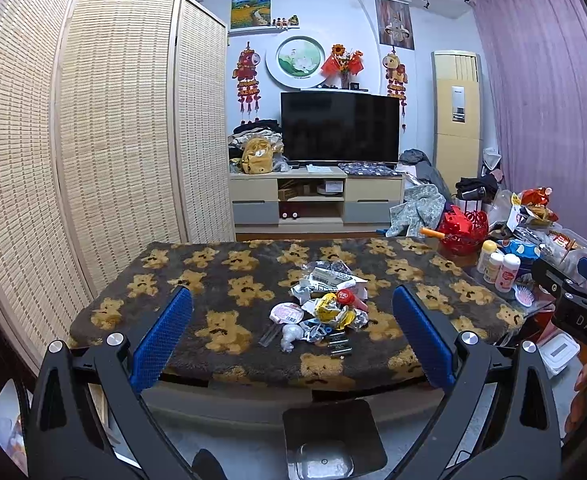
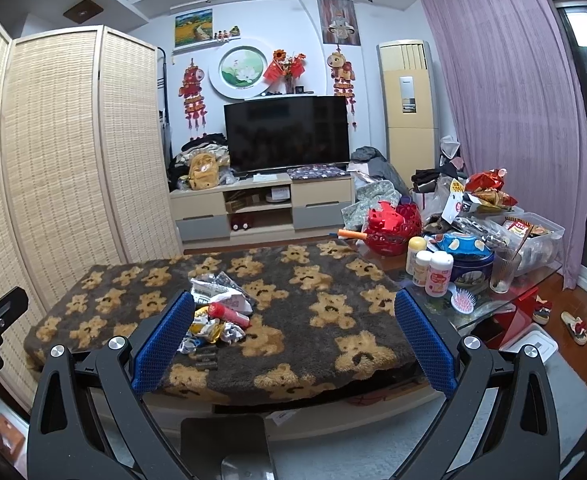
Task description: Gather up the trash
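here, your left gripper hangs at the near edge of a low table, its two blue mesh-textured fingers spread wide with nothing between them. your right gripper hangs beside it in the same pose, jaws wide apart and empty. both sit short of the table, above the floor.

the trash lies in a loose heap near the middle of the table, on a shaggy dark blanket printed with tan bears. in the heap: crumpled white paper and foil, a creased yellow wrapper, a red cylinder lying on its side, a round pink-and-white lid, a wadded ball of clear film. a few dark batteries lie together at the heap's near edge, touching one another. in the right wrist view the heap sits just behind your right gripper's left finger, which hides part of it.

a black square bin stands on the floor below the table's near edge, between your left gripper's fingers, with something clear and glossy at its bottom.

to the right of the blanket, on bare glass, stand three small plastic bottles, a ribbed glass tumbler, a blue round tin and a pink hairbrush. a red openwork basket sits behind them.
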`<state>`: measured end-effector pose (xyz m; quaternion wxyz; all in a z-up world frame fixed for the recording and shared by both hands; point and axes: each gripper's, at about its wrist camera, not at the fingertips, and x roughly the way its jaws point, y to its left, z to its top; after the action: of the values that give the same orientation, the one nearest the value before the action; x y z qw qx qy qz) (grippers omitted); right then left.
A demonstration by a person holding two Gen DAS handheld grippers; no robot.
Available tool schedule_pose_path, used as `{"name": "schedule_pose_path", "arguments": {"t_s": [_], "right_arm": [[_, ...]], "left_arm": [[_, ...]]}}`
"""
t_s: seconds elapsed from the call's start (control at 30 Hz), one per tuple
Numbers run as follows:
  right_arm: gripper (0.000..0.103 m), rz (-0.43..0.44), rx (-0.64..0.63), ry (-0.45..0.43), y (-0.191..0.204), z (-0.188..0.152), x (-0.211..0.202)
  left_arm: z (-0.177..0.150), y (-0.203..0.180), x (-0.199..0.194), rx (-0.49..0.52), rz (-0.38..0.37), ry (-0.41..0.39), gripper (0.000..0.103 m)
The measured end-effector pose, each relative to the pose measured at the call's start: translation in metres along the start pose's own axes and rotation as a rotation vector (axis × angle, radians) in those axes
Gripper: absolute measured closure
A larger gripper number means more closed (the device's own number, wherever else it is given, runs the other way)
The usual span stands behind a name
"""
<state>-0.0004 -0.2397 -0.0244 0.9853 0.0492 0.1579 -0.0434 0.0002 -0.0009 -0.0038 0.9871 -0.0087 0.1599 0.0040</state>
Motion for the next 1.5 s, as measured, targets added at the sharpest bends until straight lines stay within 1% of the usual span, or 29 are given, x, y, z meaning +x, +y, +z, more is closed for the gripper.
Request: {"name": "schedule_pose_path", "arguments": {"t_s": [0.07,0.1,0.17,0.27,0.33,0.4,0.5,0.6,0.7,0.77,0.8,0.87,0.93,0.97,1.03,1.1,1.13,1.17,1.23,1.3,1.33,1.37,1.5], "right_arm": [[0.003,-0.003,-0.003,0.004,0.002,0.002,0.004],[0.003,-0.002,-0.002,0.007,0.003,0.003,0.005],[0.003,0.004,0.012,0.011,0.003,0.005,0.010],[0.003,0.013,0.026,0.038,0.004,0.005,0.025],[0.003,0.007,0.018,0.067,0.007,0.001,0.041],[0.003,0.006,0.014,0.107,0.010,-0.005,0.060],[0.003,0.008,0.019,0.177,0.015,-0.021,0.095],[0.003,0.050,0.026,0.228,0.023,-0.036,0.123],[0.003,0.058,0.000,0.275,0.037,-0.051,0.150],[0.003,0.076,-0.018,0.306,0.046,-0.062,0.168],[0.003,0.079,-0.025,0.319,0.051,-0.066,0.176],[0.003,0.074,-0.046,0.331,0.059,-0.072,0.188],[0.003,0.082,-0.061,0.337,0.066,-0.078,0.199],[0.003,0.088,-0.067,0.343,0.070,-0.082,0.204],[0.003,0.107,-0.080,0.365,0.077,-0.092,0.217],[0.010,0.120,-0.085,0.388,0.081,-0.102,0.229],[0.018,0.133,-0.082,0.407,0.084,-0.109,0.236],[0.024,0.148,-0.079,0.422,0.087,-0.114,0.242],[0.029,0.174,-0.082,0.452,0.094,-0.125,0.253],[0.033,0.188,-0.093,0.460,0.101,-0.134,0.261],[0.038,0.195,-0.096,0.462,0.105,-0.137,0.264],[0.040,0.204,-0.102,0.464,0.109,-0.141,0.268],[0.041,0.219,-0.126,0.479,0.121,-0.155,0.279]], "left_arm": [[0.000,-0.002,0.001,0.038,0.006,0.012,0.008],[0.002,0.001,0.003,0.019,-0.003,0.005,0.008],[0.004,0.003,0.007,0.012,-0.003,-0.003,0.008],[0.005,0.010,0.021,-0.009,-0.014,0.011,0.008],[0.004,0.015,0.035,-0.025,-0.020,0.028,0.008],[0.001,0.018,0.052,-0.018,-0.011,0.052,0.008],[-0.002,0.025,0.077,-0.026,-0.004,0.070,0.008],[-0.008,0.031,0.108,-0.008,0.005,0.106,0.008],[-0.022,0.035,0.147,-0.002,-0.001,0.189,0.008],[-0.030,0.036,0.166,0.015,0.002,0.204,0.008],[-0.037,0.037,0.175,0.017,0.000,0.228,0.008],[-0.048,0.039,0.195,0.011,-0.018,0.265,0.008],[-0.062,0.044,0.210,0.022,-0.027,0.323,0.009],[-0.067,0.046,0.218,0.020,-0.029,0.342,0.009],[-0.075,0.052,0.234,0.015,-0.042,0.379,0.015],[-0.080,0.058,0.250,0.008,-0.045,0.410,0.029],[-0.084,0.061,0.258,0.005,-0.049,0.433,0.032],[-0.086,0.061,0.265,0.002,-0.058,0.452,0.035],[-0.090,0.061,0.278,0.002,-0.071,0.472,0.037],[-0.094,0.057,0.287,0.017,-0.090,0.482,0.037],[-0.096,0.055,0.291,0.029,-0.095,0.489,0.037],[-0.098,0.057,0.296,0.049,-0.097,0.494,0.038],[-0.109,0.049,0.313,0.078,-0.120,0.543,0.040]]}}
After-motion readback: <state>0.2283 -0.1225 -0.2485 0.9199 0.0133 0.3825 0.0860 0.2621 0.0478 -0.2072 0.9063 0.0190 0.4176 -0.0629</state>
